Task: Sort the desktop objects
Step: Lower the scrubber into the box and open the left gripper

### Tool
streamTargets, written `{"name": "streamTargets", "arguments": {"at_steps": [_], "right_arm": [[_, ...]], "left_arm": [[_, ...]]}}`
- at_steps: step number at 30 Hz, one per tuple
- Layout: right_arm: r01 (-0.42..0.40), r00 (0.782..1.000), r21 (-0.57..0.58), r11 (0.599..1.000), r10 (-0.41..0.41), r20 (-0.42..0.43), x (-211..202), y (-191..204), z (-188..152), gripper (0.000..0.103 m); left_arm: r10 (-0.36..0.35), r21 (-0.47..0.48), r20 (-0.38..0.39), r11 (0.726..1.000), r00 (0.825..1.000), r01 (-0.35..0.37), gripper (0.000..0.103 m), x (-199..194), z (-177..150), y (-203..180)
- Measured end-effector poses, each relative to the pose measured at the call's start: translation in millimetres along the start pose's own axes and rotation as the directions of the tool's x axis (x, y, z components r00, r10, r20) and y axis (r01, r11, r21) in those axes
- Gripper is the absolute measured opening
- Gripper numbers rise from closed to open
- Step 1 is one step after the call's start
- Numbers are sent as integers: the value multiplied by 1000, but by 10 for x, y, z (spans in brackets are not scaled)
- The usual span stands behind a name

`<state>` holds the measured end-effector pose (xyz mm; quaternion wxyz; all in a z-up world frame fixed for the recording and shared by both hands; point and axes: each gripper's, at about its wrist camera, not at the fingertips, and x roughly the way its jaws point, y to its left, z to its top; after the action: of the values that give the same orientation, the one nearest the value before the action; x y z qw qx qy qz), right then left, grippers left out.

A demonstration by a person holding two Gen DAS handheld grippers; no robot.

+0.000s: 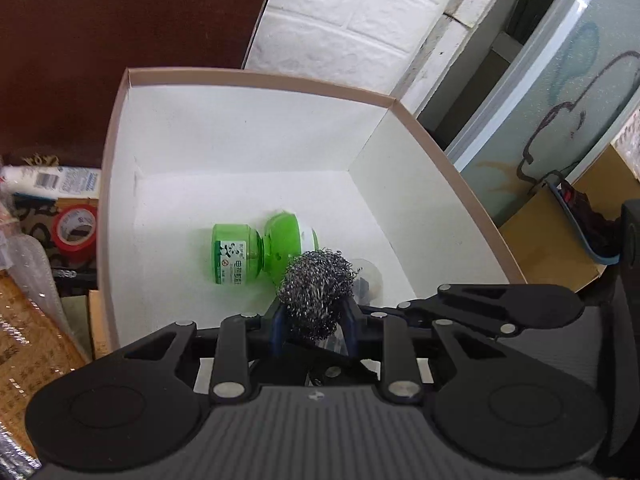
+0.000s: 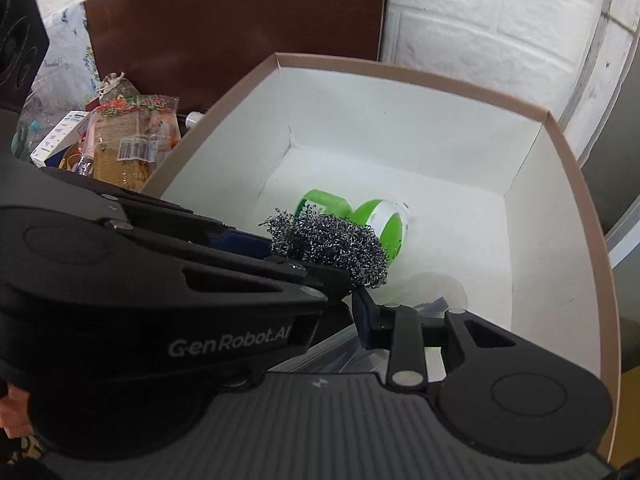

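Note:
My left gripper [image 1: 314, 320] is shut on a steel wool scourer [image 1: 318, 292] and holds it just inside the near wall of a white cardboard box [image 1: 248, 132]. The scourer [image 2: 328, 244] and the left gripper [image 2: 280, 256] also show in the right wrist view, over the same box [image 2: 560, 240]. A green bottle [image 1: 256, 252] lies on its side on the box floor beyond the scourer; it shows in the right wrist view too [image 2: 360, 216]. A clear plastic item [image 2: 436, 292] lies by the box's near wall. Only one finger [image 2: 366, 320] of my right gripper shows; its state is unclear.
A dark brown board [image 1: 120, 40] leans on the white brick wall behind the box. Left of the box lie a red tape roll [image 1: 76, 232], a white tube [image 1: 48, 180] and bubble wrap. Packaged goods [image 2: 128, 148] pile up beside the box. Cardboard [image 1: 552, 236] lies right.

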<state>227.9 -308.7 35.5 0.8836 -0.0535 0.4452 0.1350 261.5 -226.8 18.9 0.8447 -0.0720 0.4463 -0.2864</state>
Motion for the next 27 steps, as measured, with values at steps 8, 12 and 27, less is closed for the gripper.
{"name": "streamTargets", "arguments": {"at_steps": [8, 12, 27], "right_arm": [[3, 998, 41, 999, -1, -56, 148, -136, 107, 35], [-12, 998, 76, 997, 17, -55, 133, -194, 117, 39], [56, 997, 69, 996, -60, 54, -182, -168, -14, 75]], "left_arm": [[-7, -31, -11, 1000, 1000, 7, 29, 117, 81, 57], [-23, -26, 14, 999, 1000, 23, 47, 91, 71, 81], [-159, -30, 79, 986, 984, 161, 96, -178, -23, -10]]}}
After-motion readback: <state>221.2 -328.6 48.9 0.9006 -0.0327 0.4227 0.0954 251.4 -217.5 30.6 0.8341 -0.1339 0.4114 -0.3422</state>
